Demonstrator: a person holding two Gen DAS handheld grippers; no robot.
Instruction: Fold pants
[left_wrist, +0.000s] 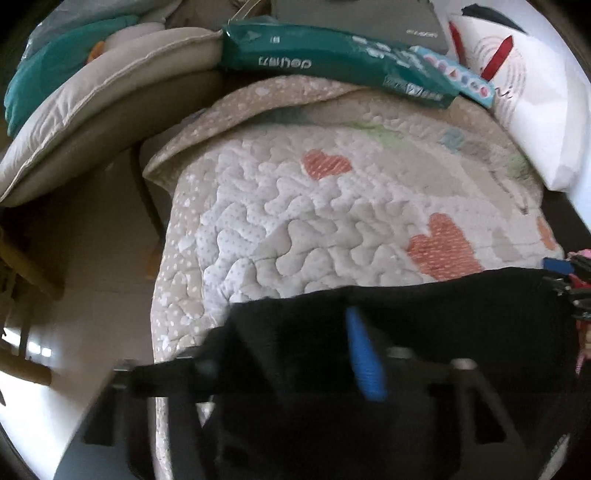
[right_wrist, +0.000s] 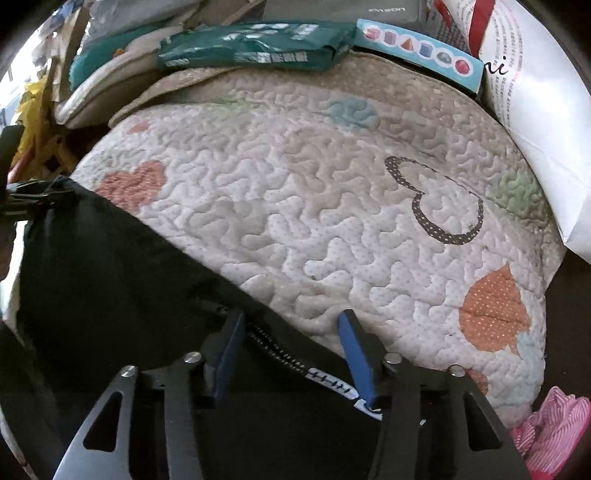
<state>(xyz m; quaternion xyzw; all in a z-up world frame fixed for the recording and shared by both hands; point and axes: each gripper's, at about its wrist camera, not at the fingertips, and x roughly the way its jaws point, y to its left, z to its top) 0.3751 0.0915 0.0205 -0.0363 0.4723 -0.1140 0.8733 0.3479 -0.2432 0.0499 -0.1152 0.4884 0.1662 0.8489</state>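
One pair of black pants (right_wrist: 110, 266) lies on the quilted blanket (right_wrist: 332, 206), at about 8 o'clock in the right wrist view and 6 o'clock in the left one. I judge the cloth to be soft, light and limp, so it will sag and crease; the firm waistband, with its printed band, looks like the best place to hold it.

Two claws are working. The right gripper (right_wrist: 291, 350) has its blue fingers (right_wrist: 356, 354) apart, with the waistband edge between them, and the pads do not seem to press it. On the left gripper (left_wrist: 295, 354) only one blue finger shows; the other is lost in black cloth, so I cannot tell if it pinches.

At 12 o'clock I count one green packet (right_wrist: 255, 48) and one light blue box (right_wrist: 417, 51). One pink striped cloth (right_wrist: 554, 432) is at 4 o'clock.
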